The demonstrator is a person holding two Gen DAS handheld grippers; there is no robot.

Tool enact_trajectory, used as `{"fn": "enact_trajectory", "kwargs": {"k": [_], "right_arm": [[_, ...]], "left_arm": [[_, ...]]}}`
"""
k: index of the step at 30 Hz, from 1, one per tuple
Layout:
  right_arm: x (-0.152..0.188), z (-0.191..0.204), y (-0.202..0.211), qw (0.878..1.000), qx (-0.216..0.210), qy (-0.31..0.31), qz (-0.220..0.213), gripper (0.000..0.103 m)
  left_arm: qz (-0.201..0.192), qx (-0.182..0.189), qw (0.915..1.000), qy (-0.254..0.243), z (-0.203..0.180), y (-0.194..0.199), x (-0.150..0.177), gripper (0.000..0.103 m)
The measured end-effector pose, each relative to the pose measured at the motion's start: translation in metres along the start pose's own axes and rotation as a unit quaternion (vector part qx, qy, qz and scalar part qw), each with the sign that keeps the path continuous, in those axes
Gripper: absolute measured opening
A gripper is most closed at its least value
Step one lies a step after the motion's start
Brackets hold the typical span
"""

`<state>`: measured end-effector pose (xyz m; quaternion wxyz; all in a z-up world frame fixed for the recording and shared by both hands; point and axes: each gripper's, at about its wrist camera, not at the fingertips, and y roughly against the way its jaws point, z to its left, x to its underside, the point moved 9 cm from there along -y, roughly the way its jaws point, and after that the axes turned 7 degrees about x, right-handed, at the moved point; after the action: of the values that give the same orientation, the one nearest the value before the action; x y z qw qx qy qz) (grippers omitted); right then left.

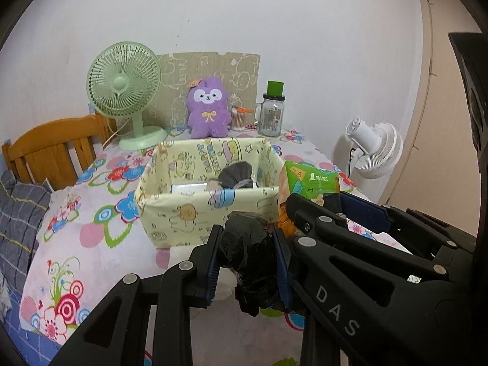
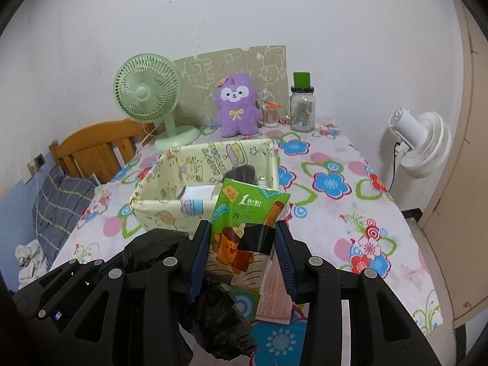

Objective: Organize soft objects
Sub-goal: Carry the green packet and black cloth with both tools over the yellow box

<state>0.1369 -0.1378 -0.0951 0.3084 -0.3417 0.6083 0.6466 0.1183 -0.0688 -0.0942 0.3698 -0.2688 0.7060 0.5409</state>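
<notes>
Crumpled black plastic bag (image 1: 250,256) sits clamped between the left gripper (image 1: 248,262) pads, above the flowered tablecloth (image 1: 100,238). Beside it, the right gripper (image 2: 242,259) squeezes a green tissue pack (image 2: 244,222) upright, just in front of the yellow fabric storage box (image 2: 170,210).

Both wrist views were evenly and softly lit, with no hard shadows on the floral tablecloth (image 1: 100,235). The white wall (image 1: 274,15) looked slightly grey and dull. Fisheye bending curved the door frame (image 2: 466,122) and the tablecloth's edges, and black vignetting filled every corner. Focus held across the scene; the black bag (image 1: 250,256) showed faint sheen but little detail.
</notes>
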Motion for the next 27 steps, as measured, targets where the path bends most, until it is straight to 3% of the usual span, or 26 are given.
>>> {"fn": "enact_trajectory", "kwargs": {"k": [27], "right_arm": [[-0.055,0.010,0.012,0.999,0.007,0.016,-0.041,0.045]], "left_arm": [[-0.041,-0.018,0.9988,-0.022,0.008,0.011,-0.054,0.032]]}}
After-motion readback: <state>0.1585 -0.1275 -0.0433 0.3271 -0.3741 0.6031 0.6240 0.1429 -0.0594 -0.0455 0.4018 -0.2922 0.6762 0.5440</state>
